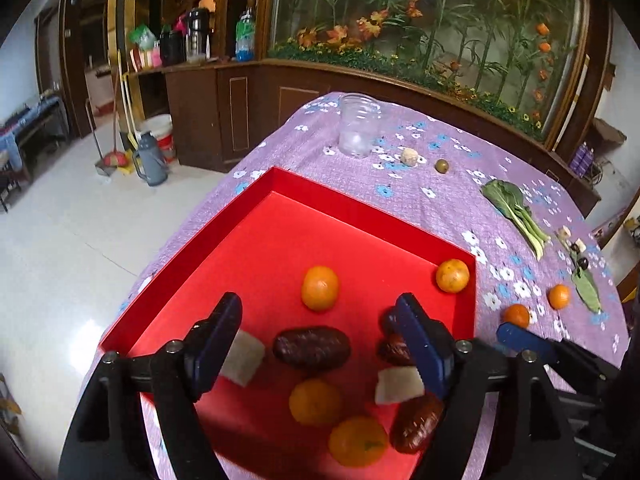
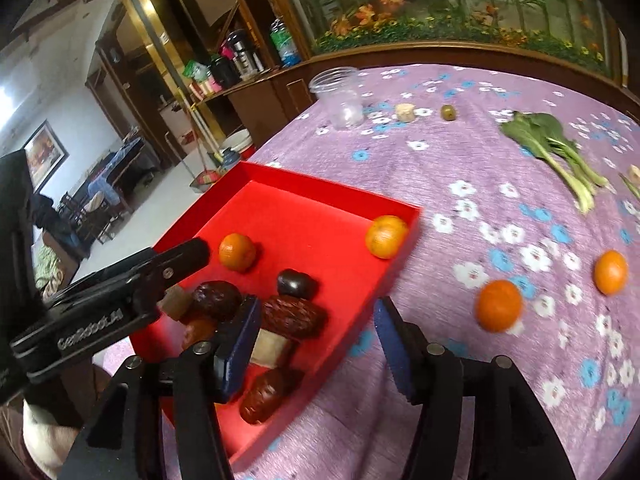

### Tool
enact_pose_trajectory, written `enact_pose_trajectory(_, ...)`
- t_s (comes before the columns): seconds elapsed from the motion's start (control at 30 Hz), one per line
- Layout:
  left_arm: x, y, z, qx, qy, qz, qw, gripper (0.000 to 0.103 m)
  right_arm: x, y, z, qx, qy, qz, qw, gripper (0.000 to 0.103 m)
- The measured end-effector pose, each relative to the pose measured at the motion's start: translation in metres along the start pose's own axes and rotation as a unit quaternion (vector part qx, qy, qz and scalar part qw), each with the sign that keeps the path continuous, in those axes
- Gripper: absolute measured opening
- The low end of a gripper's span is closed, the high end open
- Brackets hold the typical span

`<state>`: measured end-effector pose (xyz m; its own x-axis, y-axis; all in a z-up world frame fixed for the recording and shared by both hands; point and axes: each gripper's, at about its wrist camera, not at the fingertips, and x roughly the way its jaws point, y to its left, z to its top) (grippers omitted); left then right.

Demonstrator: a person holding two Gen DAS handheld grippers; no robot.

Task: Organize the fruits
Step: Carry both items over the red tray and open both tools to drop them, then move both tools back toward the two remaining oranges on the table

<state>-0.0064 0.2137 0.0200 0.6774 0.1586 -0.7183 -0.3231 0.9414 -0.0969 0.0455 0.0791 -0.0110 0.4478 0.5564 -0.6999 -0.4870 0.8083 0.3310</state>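
A red tray (image 1: 256, 184) (image 2: 332, 192) sits on the purple flowered cloth. It holds several oranges (image 1: 319, 288) (image 2: 386, 236), dark red dates (image 1: 312, 347) (image 2: 294, 316) and pale cut chunks (image 1: 399, 385). My left gripper (image 1: 320, 340) hangs open and empty over the tray, a date between its fingers below. My right gripper (image 2: 316, 344) is open and empty over the tray's right rim. Two loose oranges (image 2: 499, 305) (image 2: 611, 272) lie on the cloth to its right; they also show in the left wrist view (image 1: 517, 315) (image 1: 559, 296).
A clear plastic jar (image 1: 359, 126) (image 2: 340, 98), a pale chunk (image 1: 409, 157), a green olive (image 1: 441, 165) and leafy greens (image 1: 514, 212) (image 2: 556, 148) lie further back. More bits and a leaf (image 1: 586, 284) lie at the right edge. Wooden cabinets stand behind the table.
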Motion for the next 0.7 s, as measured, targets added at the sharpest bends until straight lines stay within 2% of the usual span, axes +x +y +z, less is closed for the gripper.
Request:
enact_pose_trajectory(0.33, -0.031, -0.048, -0.025, 0.061, -0.036, 0.032, 0.997, 0.082, -0.033, -0.034, -0.029, 0.037, -0.026, -0.04, 0.998, 0.067)
enact_pose_trajectory(0.7, -0.05, -0.092, -0.038, 0.112, -0.052, 0.032, 0.9918, 0.082, -0.065, -0.068, -0.049, 0.077, -0.048, -0.057, 0.994, 0.069)
